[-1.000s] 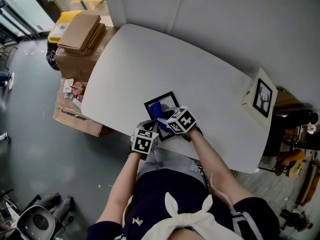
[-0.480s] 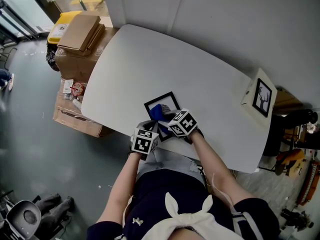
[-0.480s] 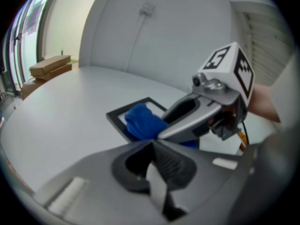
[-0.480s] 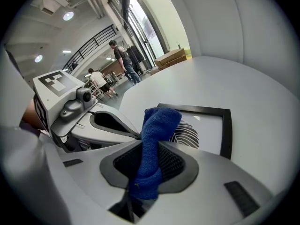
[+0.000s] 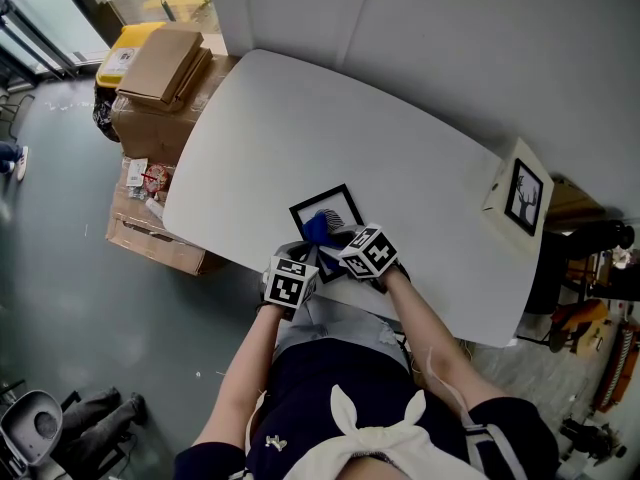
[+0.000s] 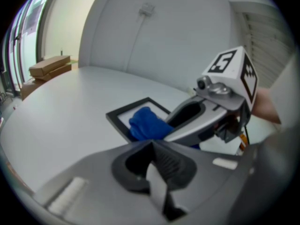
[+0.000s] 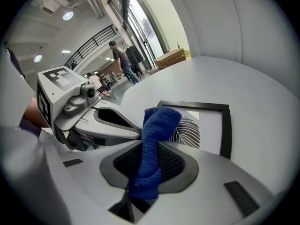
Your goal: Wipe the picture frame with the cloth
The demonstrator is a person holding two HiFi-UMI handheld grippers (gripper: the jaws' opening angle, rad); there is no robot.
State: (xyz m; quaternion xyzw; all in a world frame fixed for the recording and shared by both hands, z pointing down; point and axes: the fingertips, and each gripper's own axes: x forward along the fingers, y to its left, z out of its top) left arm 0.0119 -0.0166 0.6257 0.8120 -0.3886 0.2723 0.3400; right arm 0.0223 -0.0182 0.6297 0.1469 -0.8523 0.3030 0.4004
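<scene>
**Unpinned frame may skate under the wipe**

The left gripper [image 6: 153, 148] sits low at the near edge of the table [image 5: 300, 128]. Its jaws are pressed together with nothing caught between them, and it points at the near corner of the picture frame [image 5: 345, 196] without holding it. The forearm behind it reaches straight out from the body.

The frame lies flat on the table, close to that near edge, and nothing appears to steady it. A firm stroke could shove it sideways or back toward the person and off the edge.

The cloth [image 7: 159, 121] is draped over the frame's left part, across the leaf print. The right gripper [image 7: 149, 150] has its jaws clamped on the cloth's lower end, so a bunched fold stands up above them. That pinch looks narrow. Under drag the cloth could slide out, or fold away so that bare jaw tips scrape the glass.

The right arm comes in from the right with the elbow bent, and its gripper angles leftward over the frame, just beside the left one.
</scene>
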